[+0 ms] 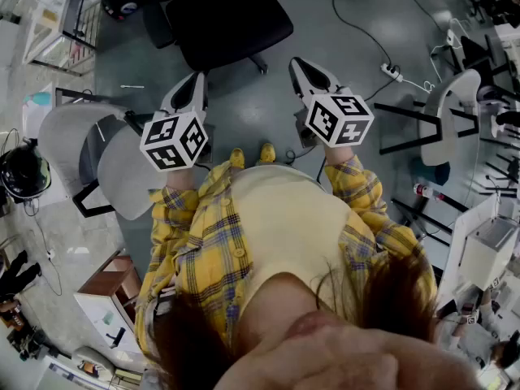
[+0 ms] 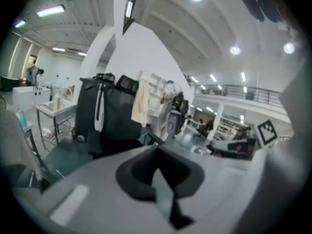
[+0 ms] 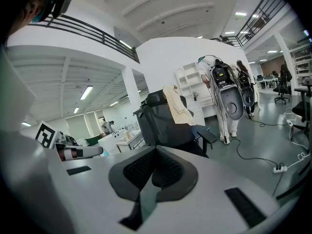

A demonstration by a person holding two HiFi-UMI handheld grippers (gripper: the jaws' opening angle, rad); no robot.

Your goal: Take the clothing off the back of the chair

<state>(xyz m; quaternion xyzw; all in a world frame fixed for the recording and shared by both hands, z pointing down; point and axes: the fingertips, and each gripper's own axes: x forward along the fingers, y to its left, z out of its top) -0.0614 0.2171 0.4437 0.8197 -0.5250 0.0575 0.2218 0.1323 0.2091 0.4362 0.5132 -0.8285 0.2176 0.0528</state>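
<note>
The left gripper (image 1: 197, 80) and right gripper (image 1: 298, 63) are being held shut and empty, well short of the chair (image 3: 158, 123), seemingly because the garment (image 3: 176, 105), being left draped over the chair's back, is not yet being reached.

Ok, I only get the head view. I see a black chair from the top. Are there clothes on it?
Observer: Yes. In the right gripper view a cream cloth hangs over the back of the black chair.
Operator: Is a tool grabbing it?
Observer: No. The right tool is shut on nothing, apart from the chair.
Operator: And the other one?
Observer: The left tool is shut and empty too.
</note>
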